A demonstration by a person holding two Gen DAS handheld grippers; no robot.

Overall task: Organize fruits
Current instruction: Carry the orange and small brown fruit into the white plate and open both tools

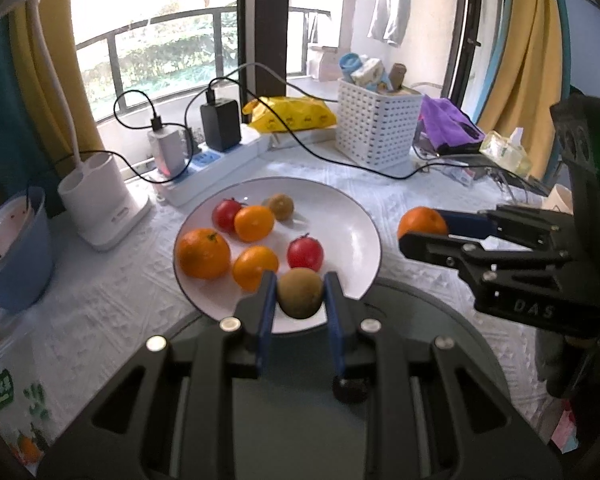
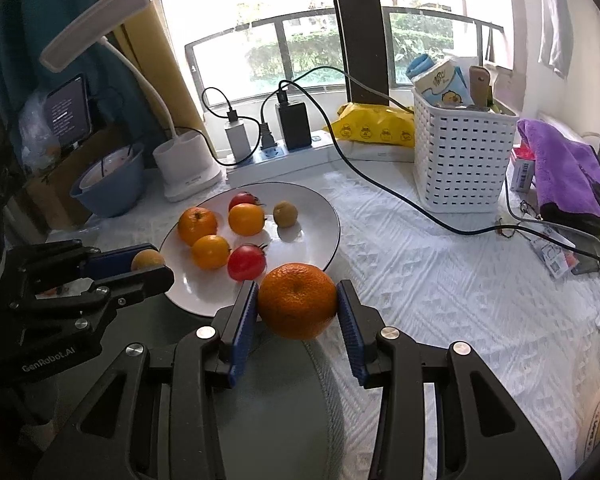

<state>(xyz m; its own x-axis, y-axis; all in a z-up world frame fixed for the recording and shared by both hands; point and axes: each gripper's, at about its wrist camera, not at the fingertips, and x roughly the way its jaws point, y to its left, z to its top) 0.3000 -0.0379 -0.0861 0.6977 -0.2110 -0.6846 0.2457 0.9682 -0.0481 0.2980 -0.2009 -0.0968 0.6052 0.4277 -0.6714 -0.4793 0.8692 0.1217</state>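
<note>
A white plate (image 1: 356, 224) (image 2: 320, 216) holds three oranges (image 1: 203, 253) (image 2: 197, 225), two red tomatoes (image 1: 305, 253) (image 2: 246, 262) and a kiwi (image 1: 280, 206) (image 2: 285, 214). My left gripper (image 1: 300, 294) (image 2: 150, 262) is shut on a second kiwi (image 1: 300, 294) (image 2: 147, 260) over the plate's near rim. My right gripper (image 2: 298, 302) (image 1: 422, 226) is shut on a large orange (image 2: 298, 300) (image 1: 422, 222), held above the cloth just right of the plate. A grey-green round plate (image 1: 440, 320) (image 2: 284, 400) lies under both grippers.
A white lamp base (image 1: 100, 200) (image 2: 188, 168) and blue bowl (image 1: 16, 248) (image 2: 112, 184) stand left. A power strip with chargers (image 1: 212, 152) (image 2: 276, 148), a yellow bag (image 1: 292, 114) and a white basket (image 1: 376, 128) (image 2: 460, 160) stand behind. A black cable (image 2: 420, 208) crosses the cloth.
</note>
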